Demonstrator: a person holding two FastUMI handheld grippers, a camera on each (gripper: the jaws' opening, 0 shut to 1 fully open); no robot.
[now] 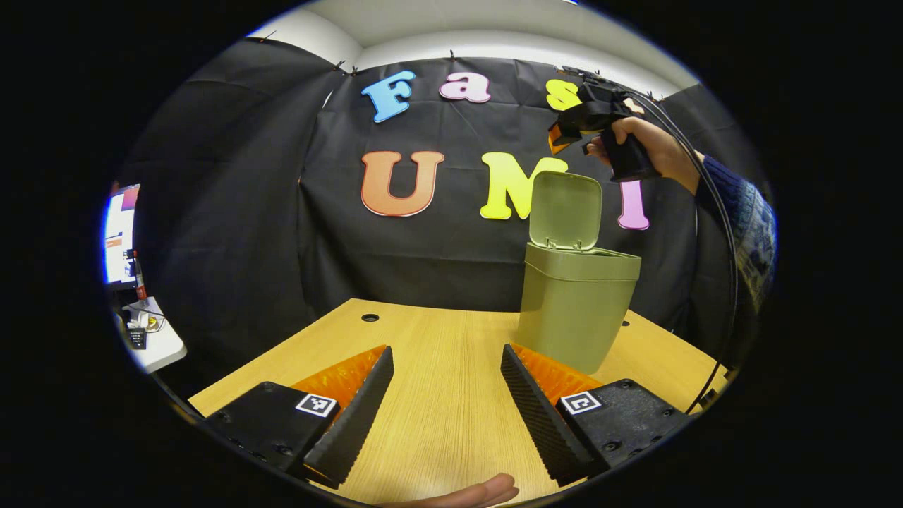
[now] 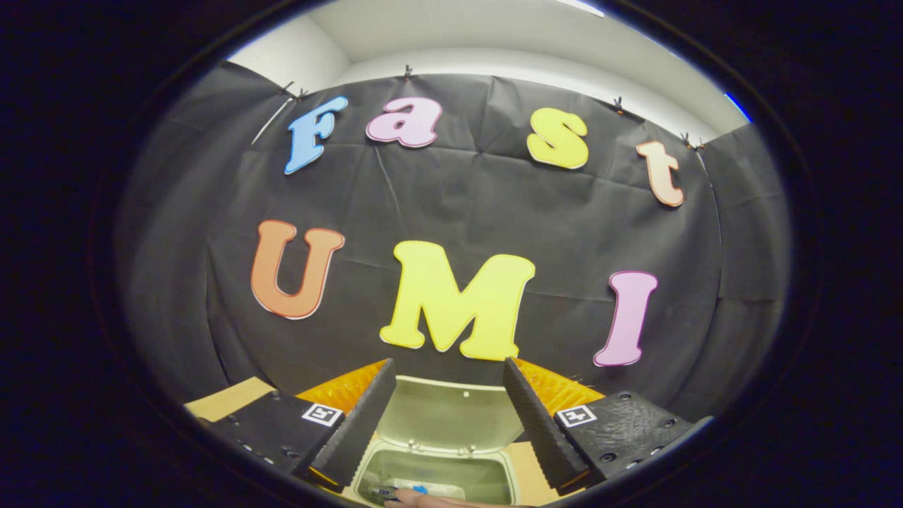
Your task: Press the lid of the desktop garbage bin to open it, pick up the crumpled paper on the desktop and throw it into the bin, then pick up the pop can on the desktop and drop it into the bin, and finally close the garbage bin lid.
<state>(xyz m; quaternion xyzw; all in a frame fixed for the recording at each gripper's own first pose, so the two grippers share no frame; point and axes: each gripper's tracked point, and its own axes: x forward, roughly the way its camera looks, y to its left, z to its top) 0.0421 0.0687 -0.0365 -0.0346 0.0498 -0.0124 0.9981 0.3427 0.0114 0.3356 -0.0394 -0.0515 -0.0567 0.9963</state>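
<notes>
An olive desktop bin (image 1: 575, 310) stands on the wooden table (image 1: 437, 339), right of centre, its lid (image 1: 564, 210) swung upright. My left gripper (image 1: 446, 360) hovers low over the table, open, with nothing between its fingers. Above the bin, a hand holds my right gripper (image 1: 557, 137). In the right gripper view, that gripper (image 2: 448, 374) is open and empty, looking down over the raised lid (image 2: 451, 416) into the bin's mouth (image 2: 487, 476). Something pale with a blue spot (image 2: 417, 489) lies inside, too small to identify.
A hand and patterned sleeve (image 1: 741, 212) with a black cable (image 1: 712, 212) reach in from the right. At the far left, a white side table (image 1: 152, 339) carries a screen (image 1: 120, 233). A round hole (image 1: 370, 317) marks the table's far edge.
</notes>
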